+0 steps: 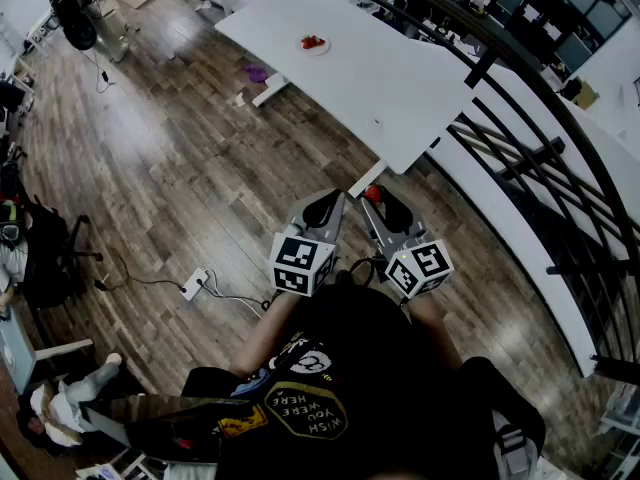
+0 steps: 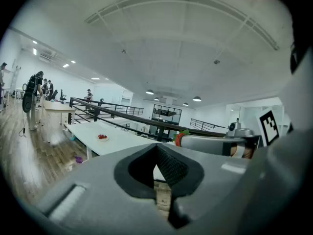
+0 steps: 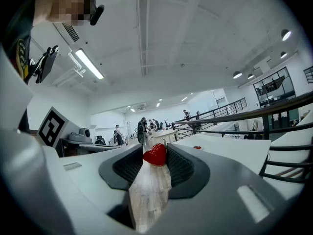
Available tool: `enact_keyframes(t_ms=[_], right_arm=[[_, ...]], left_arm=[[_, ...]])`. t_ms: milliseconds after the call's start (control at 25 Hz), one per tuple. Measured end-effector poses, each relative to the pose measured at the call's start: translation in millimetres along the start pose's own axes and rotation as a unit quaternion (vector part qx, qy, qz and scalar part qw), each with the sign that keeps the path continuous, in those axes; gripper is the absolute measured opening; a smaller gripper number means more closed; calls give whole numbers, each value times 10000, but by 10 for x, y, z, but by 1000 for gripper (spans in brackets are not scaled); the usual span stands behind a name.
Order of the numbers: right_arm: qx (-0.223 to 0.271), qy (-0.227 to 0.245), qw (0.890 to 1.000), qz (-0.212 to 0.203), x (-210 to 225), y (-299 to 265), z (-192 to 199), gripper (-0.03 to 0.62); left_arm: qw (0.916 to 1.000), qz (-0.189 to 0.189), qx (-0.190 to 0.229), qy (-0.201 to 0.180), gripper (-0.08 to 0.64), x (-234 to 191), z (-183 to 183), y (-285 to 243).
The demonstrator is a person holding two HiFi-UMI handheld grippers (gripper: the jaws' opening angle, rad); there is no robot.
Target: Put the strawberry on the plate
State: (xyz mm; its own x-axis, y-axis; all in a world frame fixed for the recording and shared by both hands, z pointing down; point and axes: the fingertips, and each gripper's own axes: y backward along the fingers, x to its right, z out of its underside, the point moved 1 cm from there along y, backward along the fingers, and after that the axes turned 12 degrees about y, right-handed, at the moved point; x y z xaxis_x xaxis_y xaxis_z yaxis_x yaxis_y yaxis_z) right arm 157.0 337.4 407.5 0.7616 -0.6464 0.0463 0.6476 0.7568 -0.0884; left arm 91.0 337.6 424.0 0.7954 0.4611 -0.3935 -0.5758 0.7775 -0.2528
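A red strawberry sits pinched between the pads of my right gripper, which is shut on it; it shows in the head view as a red strawberry at the tip of the right gripper. My left gripper is beside it, jaws together with nothing in them. Both are held close to the person's body over the wooden floor. The small white plate with red strawberries on it lies far ahead on the white table. The left gripper view also shows the plate.
A dark metal railing runs along the right of the table. On the wooden floor lie a white power strip with cable and a purple object near the table leg. People stand at desks in the distance.
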Motion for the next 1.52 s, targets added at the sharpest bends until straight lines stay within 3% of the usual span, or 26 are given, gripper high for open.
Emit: enact_keyframes(t_ms=[840,1520], right_arm=[[35,-33,9999,-138,-15,38,-2,155],[21,-242,9996,-153,402,138,114,155]], left_arm=[[9999,-130,51,93,5,49,49,39],[9999,-114,-66,7,5,230,135,-354]])
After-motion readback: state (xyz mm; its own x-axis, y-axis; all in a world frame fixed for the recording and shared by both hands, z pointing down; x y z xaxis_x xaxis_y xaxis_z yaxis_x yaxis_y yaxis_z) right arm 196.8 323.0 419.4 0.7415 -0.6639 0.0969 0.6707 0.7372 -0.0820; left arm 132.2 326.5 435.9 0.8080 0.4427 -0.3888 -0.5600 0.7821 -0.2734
